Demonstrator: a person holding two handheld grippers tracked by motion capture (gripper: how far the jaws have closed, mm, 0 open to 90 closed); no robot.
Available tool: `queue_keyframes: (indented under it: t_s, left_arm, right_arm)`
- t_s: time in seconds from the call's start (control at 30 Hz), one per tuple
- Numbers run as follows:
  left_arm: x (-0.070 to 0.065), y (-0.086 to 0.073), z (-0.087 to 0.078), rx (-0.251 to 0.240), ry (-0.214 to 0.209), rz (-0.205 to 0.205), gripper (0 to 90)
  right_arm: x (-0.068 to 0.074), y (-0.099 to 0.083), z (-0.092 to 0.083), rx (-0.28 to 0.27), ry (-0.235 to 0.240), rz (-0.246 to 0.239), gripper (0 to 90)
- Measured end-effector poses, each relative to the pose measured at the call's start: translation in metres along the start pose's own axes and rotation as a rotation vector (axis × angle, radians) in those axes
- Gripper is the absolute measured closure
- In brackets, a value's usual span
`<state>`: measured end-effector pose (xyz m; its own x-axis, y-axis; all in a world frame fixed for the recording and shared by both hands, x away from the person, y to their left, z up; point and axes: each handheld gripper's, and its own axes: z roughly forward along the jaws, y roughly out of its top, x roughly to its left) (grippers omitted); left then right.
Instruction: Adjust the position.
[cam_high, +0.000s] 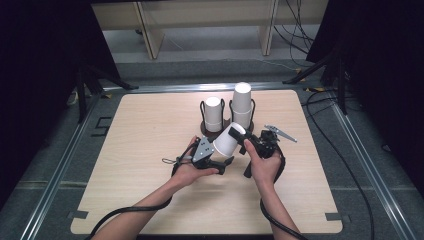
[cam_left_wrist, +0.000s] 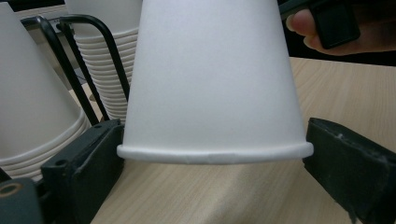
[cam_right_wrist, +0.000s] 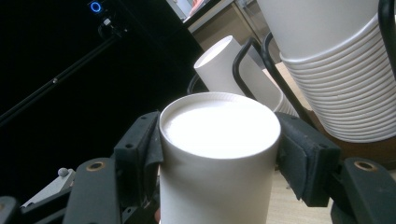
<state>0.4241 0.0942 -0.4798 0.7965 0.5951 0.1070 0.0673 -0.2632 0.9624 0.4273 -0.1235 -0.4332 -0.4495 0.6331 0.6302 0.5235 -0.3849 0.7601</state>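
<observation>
A single white paper cup (cam_high: 229, 139) is held tilted above the table's middle, between both grippers. My left gripper (cam_high: 225, 158) has its jaws against both sides of the cup's rolled rim (cam_left_wrist: 215, 154). The cup's closed bottom end (cam_right_wrist: 219, 123) sits between the pads of my right gripper (cam_high: 241, 137), both pressing its wall. In the left gripper view the cup (cam_left_wrist: 210, 74) stands mouth-down between the jaws of the left gripper (cam_left_wrist: 215, 130). The right gripper (cam_right_wrist: 219, 126) grips just below the bottom disc.
Right behind the held cup, a black wire holder (cam_high: 227, 125) carries a short stack of white cups (cam_high: 214, 114) and a taller stack (cam_high: 242, 104). The wooden tabletop (cam_high: 150, 150) has bare room left, right and in front. Cables (cam_high: 345, 165) trail off the right edge.
</observation>
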Motion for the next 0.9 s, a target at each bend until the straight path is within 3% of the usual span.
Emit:
queue_keyframes:
  t_s: [0.13,0.2,0.23,0.3,0.57,0.9]
  left_arm:
    - [0.001,-0.0003,0.0005,-0.018,0.004,-0.009,11.2]
    - [0.0013,0.0004,-0.0009,-0.004,0.005,-0.01,13.7]
    - [0.0018,0.0006,-0.001,-0.008,0.002,-0.01,14.0]
    - [0.0017,0.0012,-0.0013,-0.011,0.001,-0.009,14.5]
    - [0.0009,0.0024,-0.0024,-0.012,0.006,-0.004,16.9]
    - [0.0022,0.0033,-0.0012,-0.012,-0.009,-0.008,14.1]
  right_arm:
    - [-0.0004,-0.0004,0.0,0.0,-0.004,0.002,35.6]
    - [-0.0011,-0.0006,0.0,-0.005,0.008,0.004,35.4]
    - [-0.0005,-0.0002,-0.0007,0.002,-0.018,0.008,35.4]
    - [-0.0022,-0.0002,-0.0009,-0.01,0.005,0.005,35.3]
    - [-0.0023,0.0004,-0.0019,-0.013,0.008,0.012,34.6]
    - [-0.0022,0.0003,-0.002,-0.015,0.009,0.013,35.3]
